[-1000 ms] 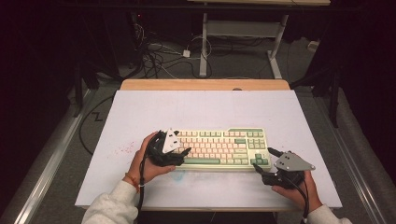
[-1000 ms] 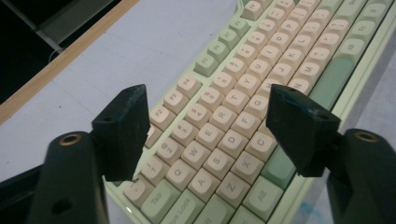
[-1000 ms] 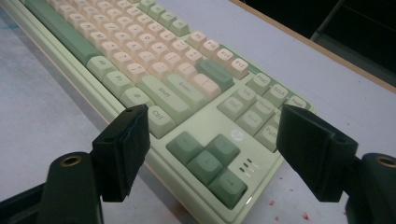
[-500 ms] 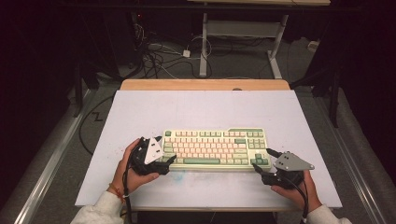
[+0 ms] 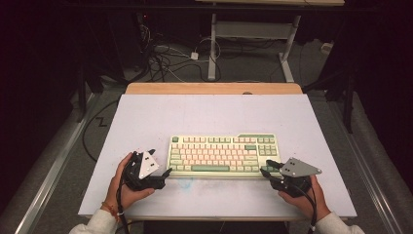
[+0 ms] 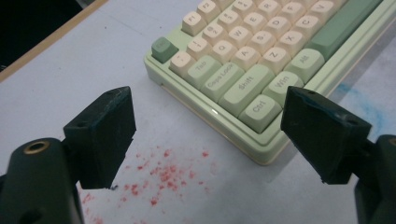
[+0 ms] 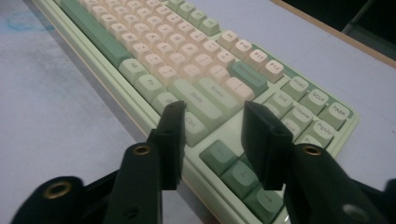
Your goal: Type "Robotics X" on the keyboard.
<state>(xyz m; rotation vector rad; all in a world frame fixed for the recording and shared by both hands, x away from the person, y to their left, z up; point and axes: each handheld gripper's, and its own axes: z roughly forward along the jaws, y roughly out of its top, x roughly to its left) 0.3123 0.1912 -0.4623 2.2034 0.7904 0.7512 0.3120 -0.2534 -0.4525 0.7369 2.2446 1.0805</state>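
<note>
Pale green plastic keyboard (image 5: 223,154) with cream keys lies flat on white counter (image 5: 204,114). Left gripper (image 5: 163,176) spread wide, empty, off its left end; right gripper (image 5: 267,167), jaws just closing, half-open over its front right corner, gripping nothing.

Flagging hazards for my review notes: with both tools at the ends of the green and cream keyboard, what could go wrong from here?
1. The right tool, its jaws just closing over the green and cream keyboard near its arrow keys, may press or pop a keycap.
2. The left tool stands open, clear of the keyboard's corner; a one-sided pull could twist it across the white table.
</note>
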